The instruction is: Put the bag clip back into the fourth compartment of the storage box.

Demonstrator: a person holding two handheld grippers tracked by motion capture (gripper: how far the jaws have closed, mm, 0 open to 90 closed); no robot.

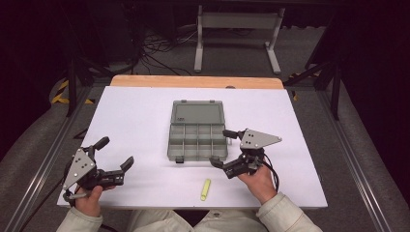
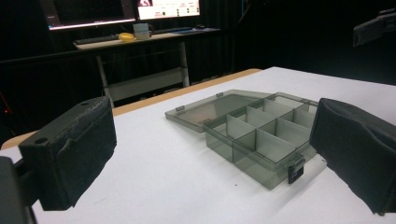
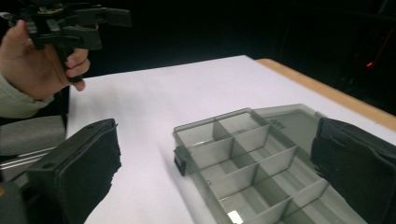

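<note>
- Both tongs gape empty: left tongs (image 1: 115,152) at the counter's (image 1: 140,121) near-left, right tongs (image 1: 223,147) beside the open box (image 1: 198,130).
- High view adds a yellow marker (image 1: 206,189) near the front edge.
- Left gripper view adds the box latch (image 2: 295,170).

One white table (image 1: 145,121) carries one grey plastic box (image 1: 198,130), lying open with its one lid (image 1: 197,112) flat behind it. The box has one black latch (image 1: 179,159) on its front wall, and its dividers make twelve compartments, three rows of four. One small yellow stick (image 1: 206,189) lies on the table near the front edge. Two grippers are held above the table, the left gripper (image 1: 115,152) and the right gripper (image 1: 221,147), each with two black jaws spread wide.
</note>
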